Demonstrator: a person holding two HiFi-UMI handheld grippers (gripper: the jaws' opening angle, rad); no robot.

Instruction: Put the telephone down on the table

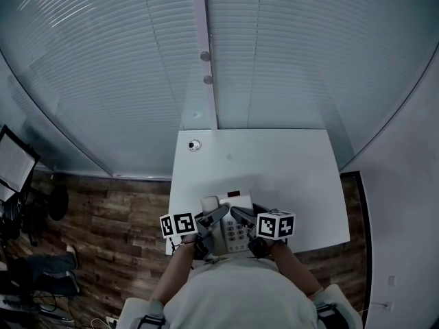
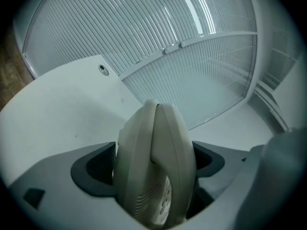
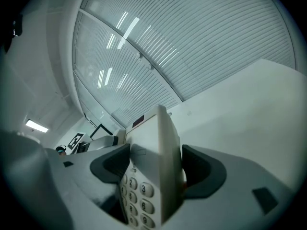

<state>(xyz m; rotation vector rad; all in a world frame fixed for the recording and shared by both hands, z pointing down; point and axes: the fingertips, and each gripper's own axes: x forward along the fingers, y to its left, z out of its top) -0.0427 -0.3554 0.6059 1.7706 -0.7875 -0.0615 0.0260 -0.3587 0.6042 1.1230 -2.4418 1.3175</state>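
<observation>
A cream desk telephone (image 1: 231, 226) with a keypad is held over the near edge of the white table (image 1: 288, 170), close to my body. My left gripper (image 1: 218, 215) is shut on its handset side (image 2: 154, 166), the dark pads pressing both flanks. My right gripper (image 1: 238, 215) is shut on the keypad side (image 3: 152, 171), where number keys show between the jaws. The phone stands on edge in both gripper views. Whether its base touches the table is hidden from me.
A small round fitting (image 1: 194, 145) sits at the table's far left corner. Slatted blinds (image 1: 274, 53) fill the wall behind. Wood floor (image 1: 116, 218) lies to the left, with a monitor (image 1: 14, 162) and someone's feet (image 1: 41, 266).
</observation>
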